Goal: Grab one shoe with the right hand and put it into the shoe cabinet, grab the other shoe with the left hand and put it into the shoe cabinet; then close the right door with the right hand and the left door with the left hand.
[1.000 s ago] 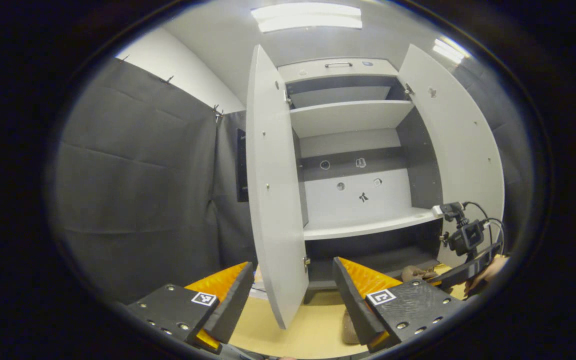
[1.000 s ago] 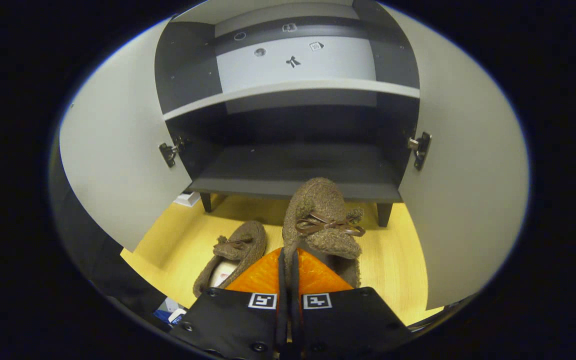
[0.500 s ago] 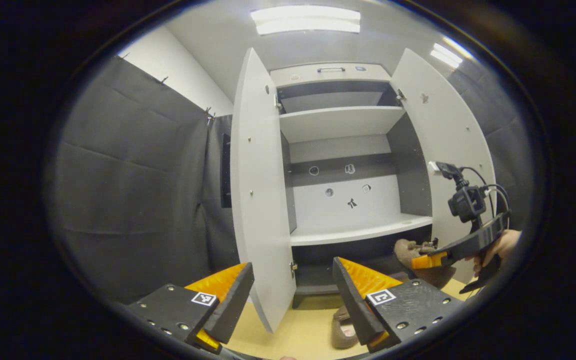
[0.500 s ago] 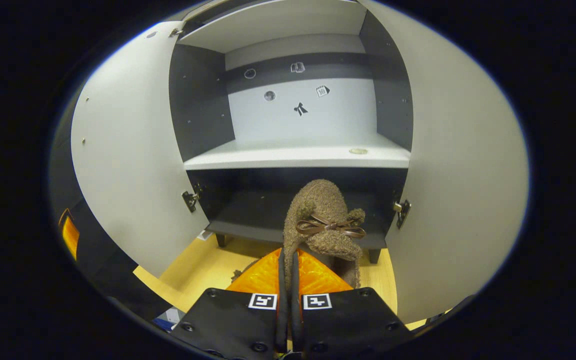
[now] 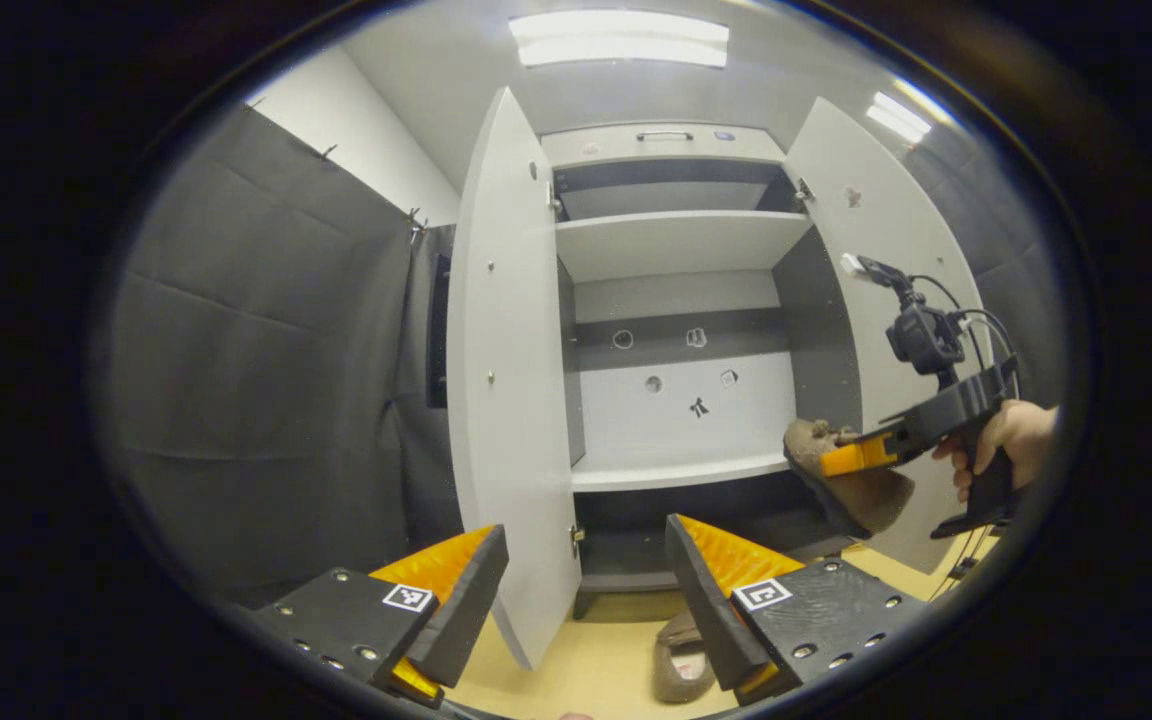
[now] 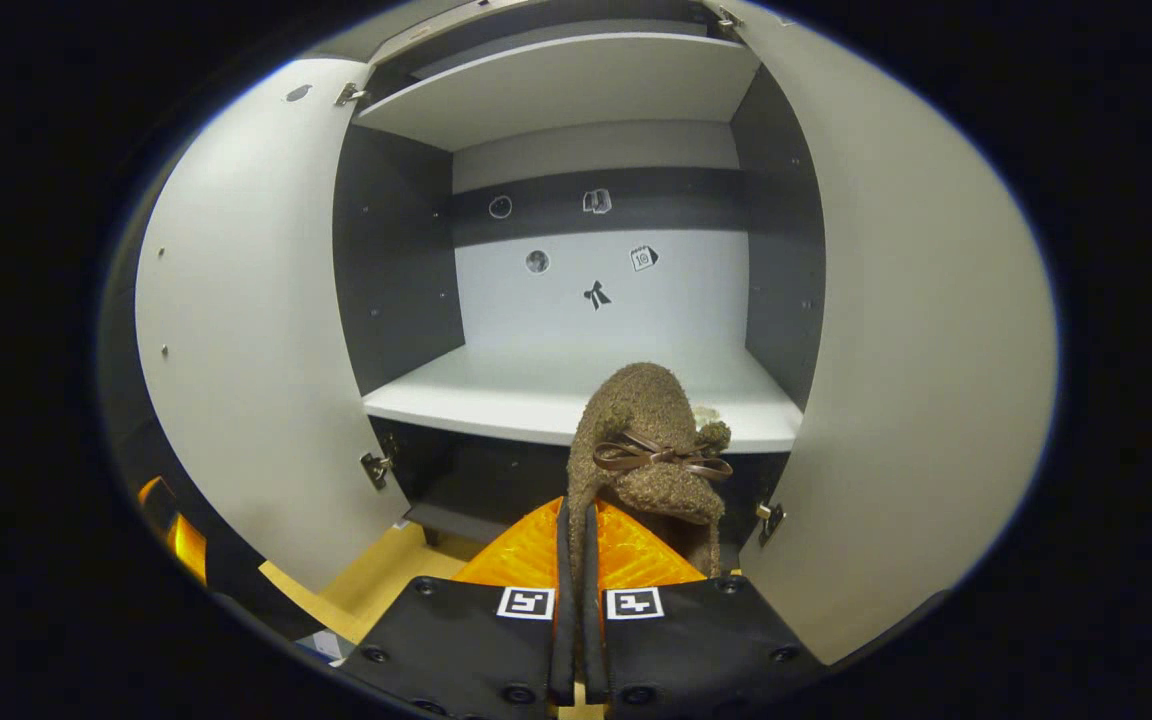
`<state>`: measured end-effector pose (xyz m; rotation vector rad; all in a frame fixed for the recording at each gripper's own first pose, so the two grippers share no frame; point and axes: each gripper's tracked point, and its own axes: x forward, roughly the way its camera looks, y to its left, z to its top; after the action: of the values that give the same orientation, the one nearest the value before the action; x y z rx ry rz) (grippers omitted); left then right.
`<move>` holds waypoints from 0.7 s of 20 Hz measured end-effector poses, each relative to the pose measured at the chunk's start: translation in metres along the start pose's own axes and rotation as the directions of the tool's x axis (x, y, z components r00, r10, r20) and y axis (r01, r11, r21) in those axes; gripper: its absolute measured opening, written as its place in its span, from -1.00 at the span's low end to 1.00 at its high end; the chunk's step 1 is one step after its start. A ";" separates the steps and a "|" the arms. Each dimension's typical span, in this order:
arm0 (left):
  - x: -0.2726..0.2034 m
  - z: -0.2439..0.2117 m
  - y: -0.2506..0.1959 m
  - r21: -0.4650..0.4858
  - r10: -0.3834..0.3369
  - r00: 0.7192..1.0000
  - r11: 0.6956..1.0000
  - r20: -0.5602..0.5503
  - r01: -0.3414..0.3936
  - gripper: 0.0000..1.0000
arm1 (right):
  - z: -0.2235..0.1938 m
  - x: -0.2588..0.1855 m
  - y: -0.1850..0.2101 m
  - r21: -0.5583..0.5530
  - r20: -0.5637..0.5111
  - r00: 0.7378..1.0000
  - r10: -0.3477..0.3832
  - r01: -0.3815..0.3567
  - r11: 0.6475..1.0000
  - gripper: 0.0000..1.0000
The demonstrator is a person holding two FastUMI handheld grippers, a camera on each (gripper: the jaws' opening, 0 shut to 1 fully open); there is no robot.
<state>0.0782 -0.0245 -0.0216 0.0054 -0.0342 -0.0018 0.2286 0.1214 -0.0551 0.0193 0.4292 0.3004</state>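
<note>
We have the brown fuzzy slipper (image 6: 648, 440) up in the air, pinched at its side rim by the right gripper (image 6: 576, 520), whose jaws are pressed together on the edge with barely a slit between them. A thin brown bow (image 6: 658, 455) sits across the slipper's top, and its toe points toward the shoe cabinet (image 6: 576, 300), level with the front lip of the pale middle shelf (image 6: 496, 390). From the left gripper view we see the same slipper (image 5: 851, 480) hanging in front of the cabinet's right side, near the right door (image 5: 896, 250), with a hand (image 5: 1011, 445) wrapped round the right gripper's handle.

Down on the yellow floor (image 5: 596, 660) lies the second slipper (image 5: 681, 665), just in front of the cabinet's dark bottom compartment (image 5: 716, 540) and partly hidden behind our left gripper's finger. The left gripper (image 5: 586, 590) hangs low with its jaws spread wide, nothing between them, and the edge of the left door (image 5: 506, 380) stands in the gap as we look along it.

Both doors stand open. Small stickers (image 6: 591, 250) dot the cabinet's back panel, an upper shelf (image 5: 676, 240) sits above, and a ceiling light (image 5: 621, 38) glows overhead. Dark cloth (image 5: 266, 380) lines the booth wall to the left.
</note>
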 end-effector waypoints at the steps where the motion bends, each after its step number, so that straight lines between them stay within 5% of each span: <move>1: 0.003 0.000 -0.001 0.000 -0.002 1.000 1.000 0.000 0.002 0.78 | 0.010 0.003 -0.002 0.001 0.014 1.000 -0.003 0.003 1.000 -0.90; 8: 0.020 -0.005 -0.002 0.007 -0.012 1.000 1.000 -0.007 0.012 0.73 | 0.073 0.040 -0.011 -0.015 0.094 0.995 -0.016 0.017 1.000 -0.90; 11: 0.027 -0.008 -0.004 0.008 -0.016 1.000 1.000 -0.016 0.016 0.93 | 0.094 0.061 -0.017 -0.032 0.120 0.992 -0.029 0.033 0.999 -0.96; 14: 0.032 -0.010 -0.005 0.012 -0.014 1.000 1.000 -0.021 0.014 0.84 | 0.107 0.084 -0.025 -0.048 0.124 0.991 -0.058 0.064 0.997 -0.96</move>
<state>0.1103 -0.0295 -0.0307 0.0181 -0.0132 -0.0157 0.3525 0.1268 0.0063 -0.0255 0.2993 0.2485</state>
